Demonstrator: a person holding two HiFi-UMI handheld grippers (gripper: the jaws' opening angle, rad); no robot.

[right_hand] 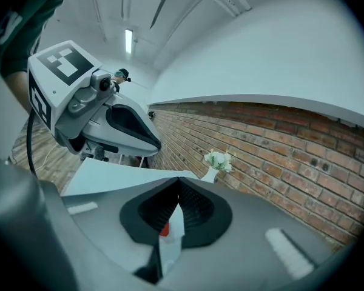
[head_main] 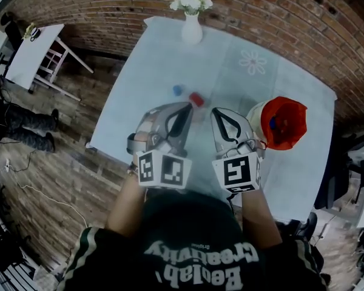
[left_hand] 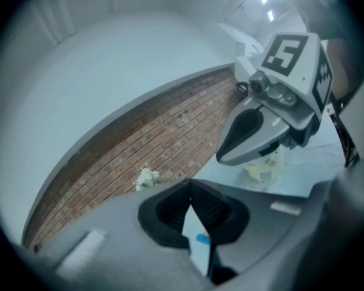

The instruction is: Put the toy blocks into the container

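Two toy blocks lie on the white tablecloth (head_main: 158,53): a blue block (head_main: 177,90) and a red block (head_main: 196,99), just beyond my gripper tips. The container (head_main: 283,123), cream outside and red inside, stands to the right with something blue inside it. My left gripper (head_main: 187,106) and right gripper (head_main: 215,111) hover side by side above the table's near half, both shut and empty. In the left gripper view the jaw tips meet, and the blue block (left_hand: 202,239) shows through the gap below them. The red block (right_hand: 164,228) shows the same way in the right gripper view.
A white vase of flowers (head_main: 192,18) stands at the table's far edge. The brick wall (head_main: 291,23) runs behind and to the right. On the wooden floor at left are a small white side table (head_main: 33,53), a person's legs (head_main: 24,129) and cables.
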